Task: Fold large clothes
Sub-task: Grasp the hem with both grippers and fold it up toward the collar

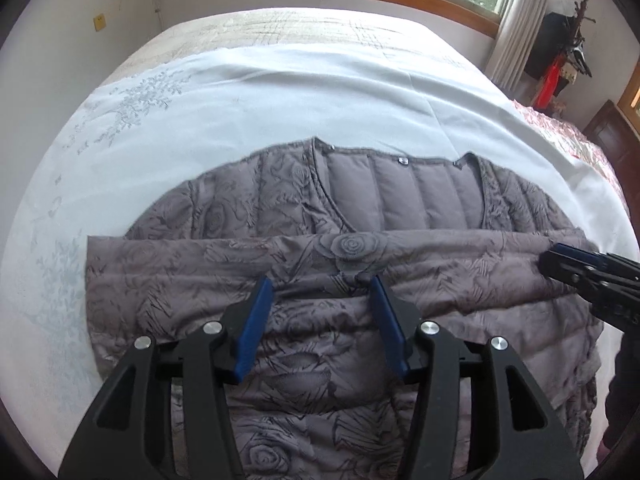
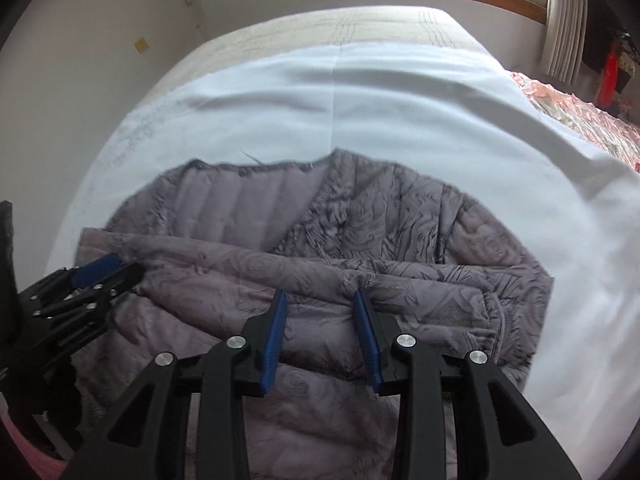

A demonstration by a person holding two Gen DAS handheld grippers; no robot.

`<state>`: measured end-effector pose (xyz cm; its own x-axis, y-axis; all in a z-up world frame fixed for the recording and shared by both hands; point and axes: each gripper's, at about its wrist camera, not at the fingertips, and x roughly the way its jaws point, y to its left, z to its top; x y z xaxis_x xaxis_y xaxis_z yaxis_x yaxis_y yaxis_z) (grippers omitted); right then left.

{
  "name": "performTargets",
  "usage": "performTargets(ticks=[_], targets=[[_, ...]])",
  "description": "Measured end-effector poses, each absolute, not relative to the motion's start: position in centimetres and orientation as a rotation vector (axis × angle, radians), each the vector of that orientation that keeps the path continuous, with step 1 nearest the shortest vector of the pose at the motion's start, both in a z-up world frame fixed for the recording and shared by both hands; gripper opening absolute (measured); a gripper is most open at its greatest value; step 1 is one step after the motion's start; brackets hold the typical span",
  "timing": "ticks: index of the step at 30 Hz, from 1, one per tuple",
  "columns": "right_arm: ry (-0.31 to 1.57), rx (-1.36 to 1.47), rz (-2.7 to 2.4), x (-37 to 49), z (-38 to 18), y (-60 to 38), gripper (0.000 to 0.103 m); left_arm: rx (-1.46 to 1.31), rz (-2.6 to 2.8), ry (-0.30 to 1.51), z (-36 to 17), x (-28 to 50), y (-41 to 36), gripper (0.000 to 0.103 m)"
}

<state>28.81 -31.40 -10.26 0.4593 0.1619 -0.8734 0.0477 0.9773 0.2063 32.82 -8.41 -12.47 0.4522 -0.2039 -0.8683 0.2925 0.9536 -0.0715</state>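
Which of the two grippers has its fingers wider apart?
The left gripper: in its own view the blue fingers stand clearly wider over the jacket than those of the right gripper. Neither one pinches the cloth.

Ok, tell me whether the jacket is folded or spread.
Partly folded: the jacket lies flat with both sleeves folded across its front.

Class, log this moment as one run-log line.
jacket: sleeves folded across, on bed sheet | left gripper: open above jacket | right gripper: open above jacket
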Motion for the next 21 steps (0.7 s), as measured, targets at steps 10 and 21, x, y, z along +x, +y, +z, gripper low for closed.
performTargets(ticks=[10, 21], targets=[[1.071, 0.282, 0.103, 27.2, -10.0, -31.8, 0.035, 0.083, -0.277, 1.075, -12.5, 32.7, -8.2, 0.051], [1.132, 0.171, 0.153, 22.4, -11.2, -28.7, 0.035, 0.086, -0.317, 1.081, -12.8, 26.8, -7.8, 0.053]])
